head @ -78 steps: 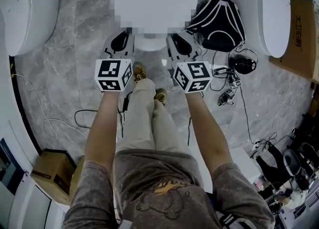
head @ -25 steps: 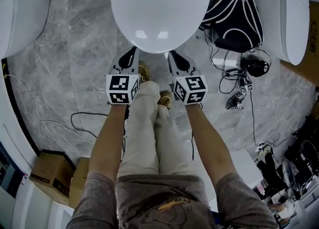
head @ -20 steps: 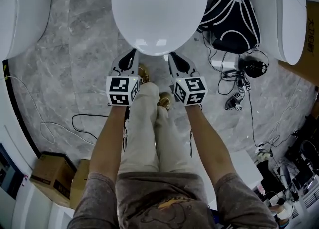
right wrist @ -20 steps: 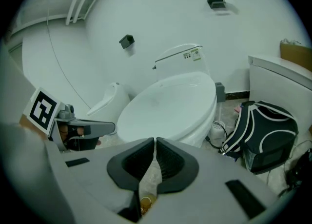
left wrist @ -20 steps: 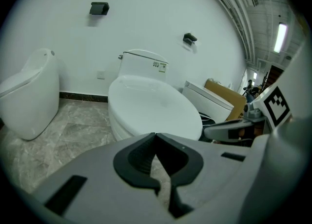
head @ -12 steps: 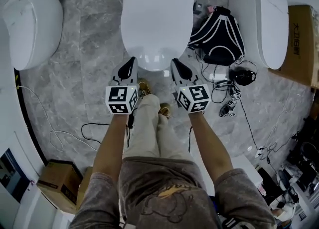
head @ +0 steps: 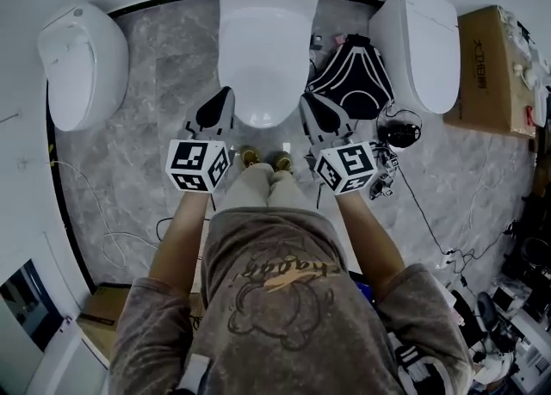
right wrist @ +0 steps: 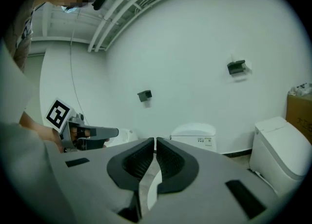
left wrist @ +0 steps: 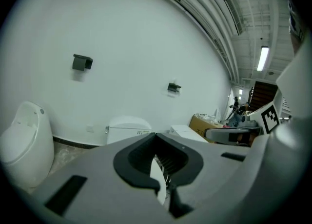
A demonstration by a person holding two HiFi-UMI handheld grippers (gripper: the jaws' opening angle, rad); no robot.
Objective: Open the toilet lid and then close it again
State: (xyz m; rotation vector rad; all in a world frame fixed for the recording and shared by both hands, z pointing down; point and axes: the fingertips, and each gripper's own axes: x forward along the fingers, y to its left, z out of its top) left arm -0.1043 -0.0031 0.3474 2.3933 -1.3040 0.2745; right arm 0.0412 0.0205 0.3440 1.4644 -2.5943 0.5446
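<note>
The middle toilet (head: 263, 49) stands against the wall with its white lid down, smooth and closed. My left gripper (head: 225, 94) hangs just left of the bowl's front end, and my right gripper (head: 307, 99) just right of it. Both are held above the floor and apart from the toilet. The left gripper view shows the left gripper (left wrist: 156, 135) with its dark pads together and nothing between them, the toilet (left wrist: 127, 126) beyond. In the right gripper view the right gripper (right wrist: 155, 141) is likewise shut and empty, with the toilet (right wrist: 194, 132) ahead.
A second toilet (head: 82, 62) stands at the left and a third (head: 417, 45) at the right. A black backpack (head: 349, 75) lies between the middle and right toilets. Cables (head: 413, 187) trail over the grey marble floor, and a cardboard box (head: 491, 66) sits far right.
Both grippers have risen from the lid's front edge, and the view has pulled back and up. The lid now looks small and far below, still closed.
</note>
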